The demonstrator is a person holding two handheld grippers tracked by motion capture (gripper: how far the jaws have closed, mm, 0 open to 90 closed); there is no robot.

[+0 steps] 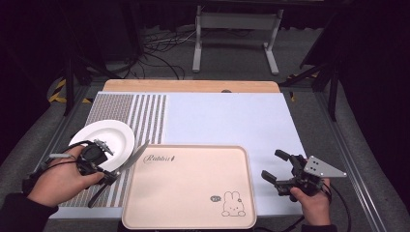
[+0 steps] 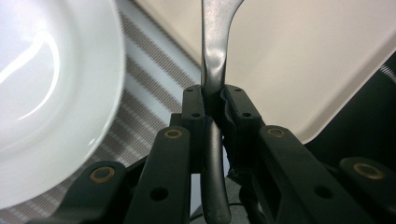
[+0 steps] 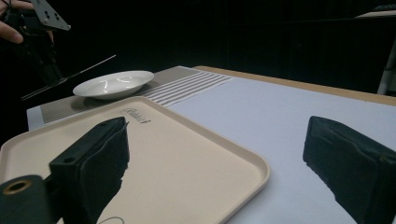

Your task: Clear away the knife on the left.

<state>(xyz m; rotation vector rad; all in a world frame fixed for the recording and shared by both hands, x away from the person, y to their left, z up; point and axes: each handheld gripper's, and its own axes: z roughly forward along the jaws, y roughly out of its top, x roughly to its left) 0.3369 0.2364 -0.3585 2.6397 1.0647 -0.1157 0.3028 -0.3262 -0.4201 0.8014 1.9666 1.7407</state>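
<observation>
A table knife (image 1: 137,153) with a steel blade and a black handle is held just above the mat, and my left gripper (image 1: 111,175) is shut on its neck. Its blade points toward the near-left corner of the beige tray (image 1: 188,193). In the left gripper view the knife (image 2: 215,51) runs up between the closed jaws of my left gripper (image 2: 215,100), with the white plate (image 2: 46,93) at left and the tray (image 2: 308,56) at right. The plate (image 1: 104,137) lies just beyond my left hand. My right gripper (image 1: 274,165) rests open and holds nothing, right of the tray.
A striped woven placemat (image 1: 145,116) lies under the plate, beside a pale blue mat (image 1: 227,121). The tray (image 3: 154,135) bears a rabbit print. The wooden table edge (image 1: 193,86) is at the back, with a metal stand and cables on the floor beyond.
</observation>
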